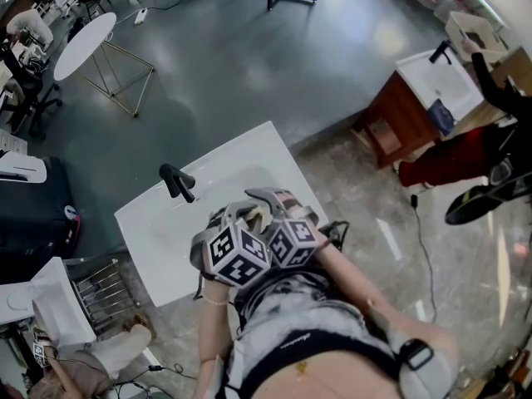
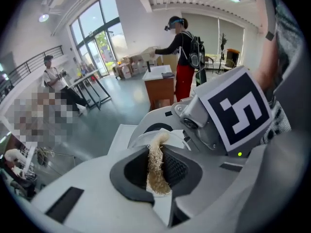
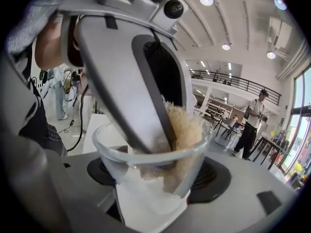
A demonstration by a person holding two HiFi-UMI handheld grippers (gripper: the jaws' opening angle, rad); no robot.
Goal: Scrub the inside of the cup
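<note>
Our right tongs (image 3: 155, 178) clamp the clear cup (image 3: 121, 159) by its lower wall, over the white worktop (image 1: 158, 231). Our left tongs (image 2: 158, 168) are nearly closed, pinching a tan scrubber (image 2: 156, 176) and reaching down inside the cup. The risk we see — the slick cup twisting or slipping out of its grip if we push sideways against its wall. The scrubber is held only by a thin strip, so hard rubbing could drag it free.
</note>
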